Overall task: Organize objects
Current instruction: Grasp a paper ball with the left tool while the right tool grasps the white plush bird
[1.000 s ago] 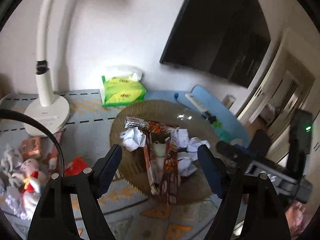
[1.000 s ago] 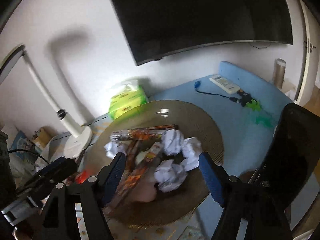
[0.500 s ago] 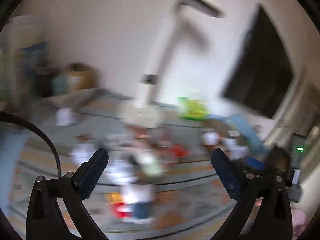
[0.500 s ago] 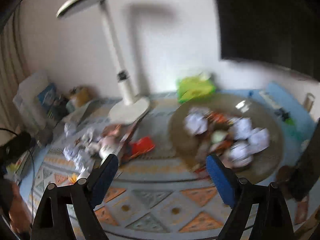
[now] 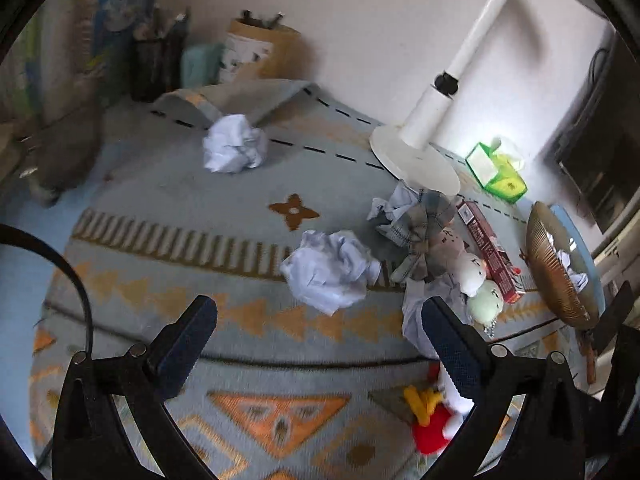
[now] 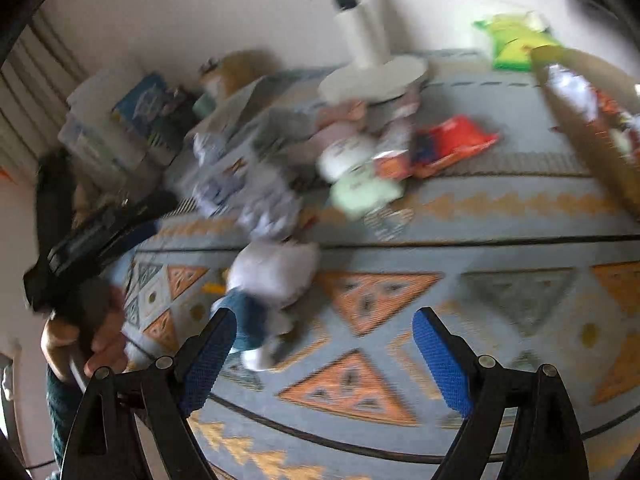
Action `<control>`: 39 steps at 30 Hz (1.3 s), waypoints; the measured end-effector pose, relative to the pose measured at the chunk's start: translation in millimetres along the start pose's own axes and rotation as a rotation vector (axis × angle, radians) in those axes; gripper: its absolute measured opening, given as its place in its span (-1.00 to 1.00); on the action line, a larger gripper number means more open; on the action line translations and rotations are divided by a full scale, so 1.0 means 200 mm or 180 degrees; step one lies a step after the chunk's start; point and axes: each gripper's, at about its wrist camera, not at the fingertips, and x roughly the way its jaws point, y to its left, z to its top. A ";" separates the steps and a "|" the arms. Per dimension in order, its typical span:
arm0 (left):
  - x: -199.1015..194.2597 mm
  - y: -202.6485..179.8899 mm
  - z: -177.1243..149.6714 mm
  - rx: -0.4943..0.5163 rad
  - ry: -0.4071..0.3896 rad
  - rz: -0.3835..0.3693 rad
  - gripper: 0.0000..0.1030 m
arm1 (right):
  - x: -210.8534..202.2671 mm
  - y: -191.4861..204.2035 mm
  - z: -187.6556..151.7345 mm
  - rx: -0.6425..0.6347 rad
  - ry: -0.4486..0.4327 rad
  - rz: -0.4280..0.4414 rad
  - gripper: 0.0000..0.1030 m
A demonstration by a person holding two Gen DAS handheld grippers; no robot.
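My left gripper (image 5: 318,328) is open and empty, just short of a crumpled white paper ball (image 5: 328,270) on the patterned mat (image 5: 192,208). A second paper ball (image 5: 234,149) lies farther back. A checked cloth bundle (image 5: 424,224), small plush toys (image 5: 478,280), a red snack box (image 5: 490,252) and a red and yellow toy (image 5: 430,420) lie to the right. The round woven tray (image 5: 556,272) holds paper balls at the far right. My right gripper (image 6: 324,344) is open and empty above the mat; a blurred white and blue toy (image 6: 264,292) lies near its left finger.
A white desk lamp (image 5: 416,152) stands at the back with a green tissue pack (image 5: 498,174) beside it. Boxes, a pen holder (image 5: 160,60) and a cardboard tub (image 5: 260,52) line the back left. In the right wrist view a red packet (image 6: 452,146) lies mid-mat.
Both grippers swung left, away from the woven tray toward the cluttered left of the mat. The left one now sits low over the paper ball. Both stay open.
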 end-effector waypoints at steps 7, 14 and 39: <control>0.16 -0.07 0.06 0.0169 -0.0017 0.0067 0.91 | 0.10 0.13 0.02 -0.0095 0.0037 -0.0006 0.73; 0.24 -0.06 0.04 0.0145 -0.0051 0.0066 0.02 | 0.19 0.24 0.06 -0.0280 0.0048 -0.0283 0.73; -0.19 -0.28 -0.37 0.0271 -0.0086 -0.0240 -0.01 | -0.47 -0.45 -0.15 0.0072 -0.0361 -0.1144 0.04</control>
